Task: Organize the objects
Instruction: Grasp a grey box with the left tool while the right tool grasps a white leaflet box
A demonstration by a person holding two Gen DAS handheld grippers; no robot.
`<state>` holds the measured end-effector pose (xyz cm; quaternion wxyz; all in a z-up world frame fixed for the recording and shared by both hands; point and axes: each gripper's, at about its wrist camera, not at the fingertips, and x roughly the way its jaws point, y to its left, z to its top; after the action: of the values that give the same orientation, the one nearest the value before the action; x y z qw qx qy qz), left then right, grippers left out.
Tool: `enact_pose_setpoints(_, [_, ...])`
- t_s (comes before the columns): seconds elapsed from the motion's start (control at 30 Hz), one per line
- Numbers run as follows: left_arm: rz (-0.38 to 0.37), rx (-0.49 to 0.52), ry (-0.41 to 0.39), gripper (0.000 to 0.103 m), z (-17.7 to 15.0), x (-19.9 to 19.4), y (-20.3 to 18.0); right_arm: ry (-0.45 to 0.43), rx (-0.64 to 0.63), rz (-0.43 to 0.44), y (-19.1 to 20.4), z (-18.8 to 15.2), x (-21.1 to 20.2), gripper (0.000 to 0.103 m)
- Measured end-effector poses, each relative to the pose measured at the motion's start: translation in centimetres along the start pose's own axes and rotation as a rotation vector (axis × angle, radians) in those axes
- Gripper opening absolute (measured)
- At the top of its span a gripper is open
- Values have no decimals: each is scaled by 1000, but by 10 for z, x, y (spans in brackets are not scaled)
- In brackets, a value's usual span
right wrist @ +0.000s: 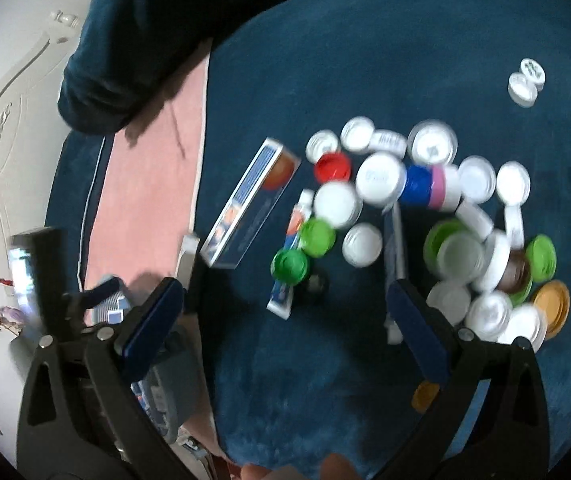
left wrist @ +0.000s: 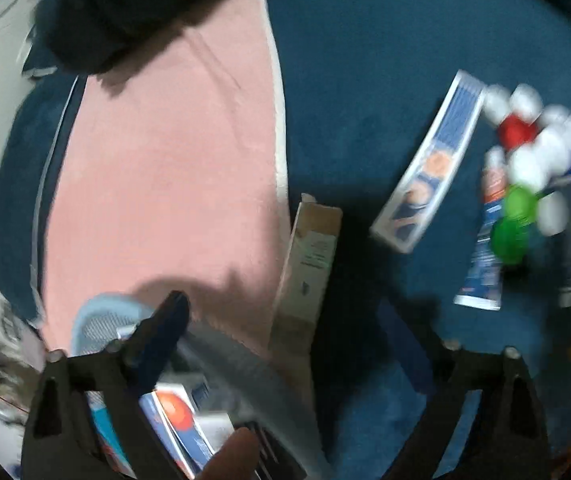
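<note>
Right now a toothpaste tube [right wrist: 290, 258] lies between the right gripper's [right wrist: 285, 300] spread jaws.

The left tongs [left wrist: 285, 344] stand wide apart in the left wrist view, with nothing between the 2 blue-padded fingers [left wrist: 165, 332]. One finger shows clearly at lower left; the other is dark and blurred at lower right. A fingertip of the person's hand [left wrist: 231, 454] shows at the bottom edge, between the black frame arms.

The right tongs [right wrist: 281, 312] are likewise spread wide, both blue pads [right wrist: 151, 316] visible and gripping nothing. Bits of the holding hand [right wrist: 335, 467] show at the bottom edge. The left tongs appear blurred at the lower left of the right wrist view.
</note>
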<state>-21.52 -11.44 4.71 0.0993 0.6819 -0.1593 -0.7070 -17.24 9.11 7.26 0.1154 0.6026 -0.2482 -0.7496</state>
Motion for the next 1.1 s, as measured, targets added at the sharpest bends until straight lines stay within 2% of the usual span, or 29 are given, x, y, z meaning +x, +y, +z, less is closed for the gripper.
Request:
enact_pose_setpoints(0.07, [19,16,31,91,8,12,-4,7,-8,-5,-6,4,3,103])
enact_pose_setpoints(0.13, [12,29,55,85,11,24,-6,10,-10,-9,-8,9,4,103])
enact_pose_setpoints(0.17, [2,38,65,78,13,30,-8,8,-5,-3,-10,12,4,103])
enact_pose_setpoints(0.23, [-29,48,77,47,12,39,-11,11,0,10,-8,16,8,103])
enact_pose_setpoints(0.3, [-93,18,78,30,10,43,-6,11,-8,19,-1,21,14,103])
enact_pose_setpoints(0.47, [-198,-115,-23,29,3,19,28,28,-20,43,23,26,38,103])
enact_pose_setpoints(0.63, [-253,-263,-87,29,-10,-2,68,46,-8,25,41,34,71,103])
enact_pose_setpoints(0.83, [-321,-349,-124,27,-12,-10,81,35,54,-64,51,44,105,103])
enact_pose_setpoints(0.87, [-329,-358,-125,27,-12,-9,82,32,53,-79,52,44,108,100])
enact_pose_setpoints(0.9, [-338,-365,-126,27,-13,-9,82,34,41,-103,55,44,112,93])
enact_pose_setpoints(0.97, [-358,-376,-125,27,-16,-6,81,69,20,-150,58,43,118,35])
enact_pose_setpoints(1.1, [-390,-381,-124,27,-21,-12,77,61,-10,-124,55,36,105,30])
